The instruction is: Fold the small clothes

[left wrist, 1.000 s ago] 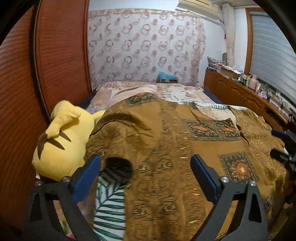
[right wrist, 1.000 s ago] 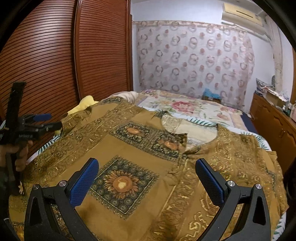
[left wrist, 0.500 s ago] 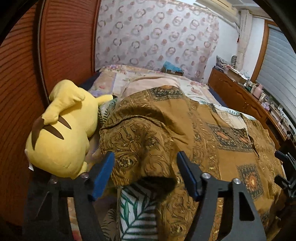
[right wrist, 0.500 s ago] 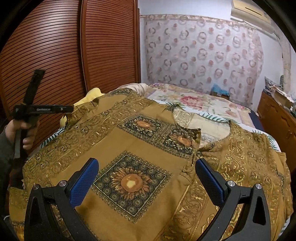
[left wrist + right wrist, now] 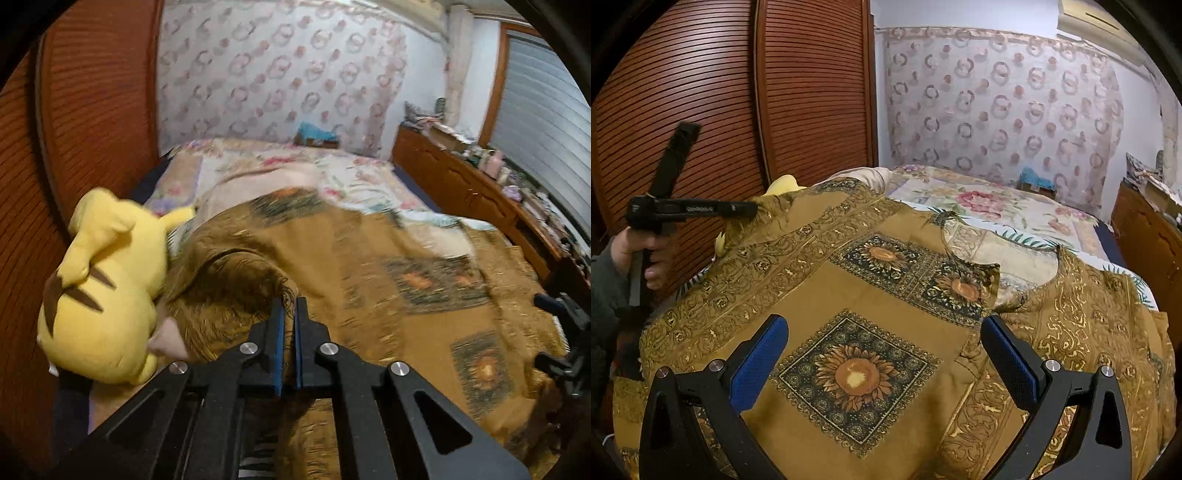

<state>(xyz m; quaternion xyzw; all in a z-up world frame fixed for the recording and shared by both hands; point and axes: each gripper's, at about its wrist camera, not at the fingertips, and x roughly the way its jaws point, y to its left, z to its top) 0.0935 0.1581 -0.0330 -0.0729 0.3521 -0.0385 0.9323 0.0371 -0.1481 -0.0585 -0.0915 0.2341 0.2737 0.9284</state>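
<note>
On the bed (image 5: 997, 206), the left tongs (image 5: 289, 308) have just clamped shut on the raised left edge of a gold sunflower-print shirt (image 5: 849, 295), angled downward beside a yellow plush toy (image 5: 107, 288). The right tongs (image 5: 882, 343) hover released over the near hem. Motion blur smears the shirt's pattern in the left view.

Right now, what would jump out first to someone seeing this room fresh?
Probably the brown patterned garment spread over the bed, with its big sunflower square nearest the open right hand-held gripper. Next, the bright yellow plush toy lying against the wooden wardrobe doors, beside the garment's bunched edge, where the left hand-held gripper has just been closing on the fabric.
</note>
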